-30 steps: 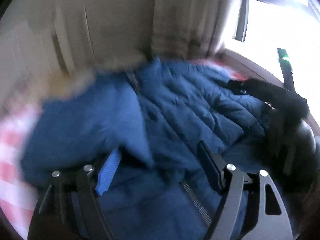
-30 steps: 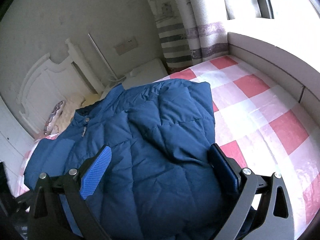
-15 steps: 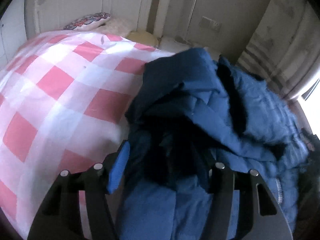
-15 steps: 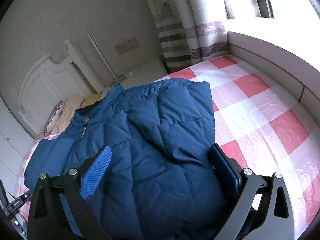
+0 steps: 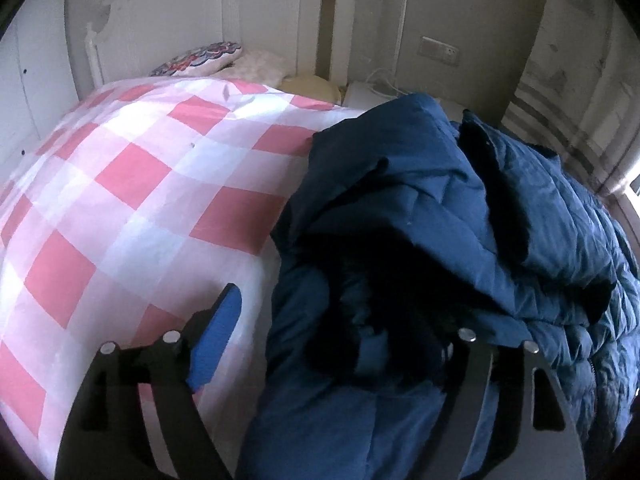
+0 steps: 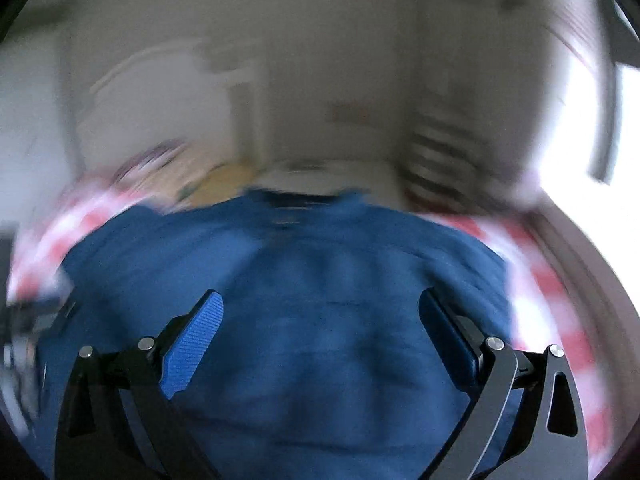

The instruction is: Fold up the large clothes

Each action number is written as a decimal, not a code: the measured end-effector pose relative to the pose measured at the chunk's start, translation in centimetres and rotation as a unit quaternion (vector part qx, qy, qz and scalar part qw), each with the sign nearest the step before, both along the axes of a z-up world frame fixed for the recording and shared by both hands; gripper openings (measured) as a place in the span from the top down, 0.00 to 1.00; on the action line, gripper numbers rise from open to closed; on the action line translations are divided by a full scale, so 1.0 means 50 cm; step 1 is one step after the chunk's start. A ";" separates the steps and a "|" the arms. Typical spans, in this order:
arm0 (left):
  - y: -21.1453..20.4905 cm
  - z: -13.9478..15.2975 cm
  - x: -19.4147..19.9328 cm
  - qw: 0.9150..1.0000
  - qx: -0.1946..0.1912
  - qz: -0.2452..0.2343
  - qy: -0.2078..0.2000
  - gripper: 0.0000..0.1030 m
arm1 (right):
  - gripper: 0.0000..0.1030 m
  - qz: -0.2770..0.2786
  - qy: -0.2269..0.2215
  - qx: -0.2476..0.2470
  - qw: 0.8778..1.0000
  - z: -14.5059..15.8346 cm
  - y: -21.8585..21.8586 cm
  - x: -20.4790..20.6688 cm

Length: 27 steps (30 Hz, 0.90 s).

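Jacket (image 5: 460,240), puffy quilted navy, lies bunched toward the bed's (image 5: 132,208) window-side edge: soft, light, slippery, springy. Best pinched at a hem or sleeve seam. Left gripper (image 5: 344,336) is opening astride its folded edge; right gripper (image 6: 320,320) hovers spread above it.

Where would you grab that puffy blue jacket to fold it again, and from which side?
Probably the jacket's left edge, where it meets the checked bedspread, coming in from over the bedspread. That edge runs in plain sight, so one finger could slide under it. The middle is a bunched, shadowed heap, hard to pinch cleanly. The left claw straddles that edge, its jaws opening and gripping nothing.
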<state>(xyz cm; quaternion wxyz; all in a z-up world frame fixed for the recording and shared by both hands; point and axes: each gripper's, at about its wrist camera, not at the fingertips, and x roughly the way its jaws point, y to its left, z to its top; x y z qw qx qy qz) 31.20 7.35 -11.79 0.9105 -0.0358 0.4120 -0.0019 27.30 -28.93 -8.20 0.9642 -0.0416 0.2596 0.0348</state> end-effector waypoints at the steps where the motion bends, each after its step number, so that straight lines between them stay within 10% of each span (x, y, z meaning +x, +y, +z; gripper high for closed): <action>1: 0.005 0.000 0.001 1.000 -0.006 0.001 0.001 0.20 | 0.08 0.040 0.003 -0.027 0.999 0.000 0.055 -0.001; 12: 0.019 -0.003 0.005 1.000 -0.027 0.005 0.006 0.18 | 0.11 0.101 0.068 -0.129 0.984 -0.076 0.288 0.118; 15: 0.022 -0.003 0.005 1.000 -0.029 0.006 0.007 0.17 | 0.52 0.120 0.053 -0.102 0.986 -0.057 0.279 0.121; 22: 0.024 -0.003 0.006 0.999 -0.031 0.007 0.007 0.16 | 0.72 0.069 -0.081 0.158 0.982 0.096 0.046 -0.036; 27: 0.024 -0.004 0.006 0.999 -0.035 0.007 0.007 0.15 | 0.71 -0.052 -0.034 0.314 0.948 0.017 -0.199 -0.087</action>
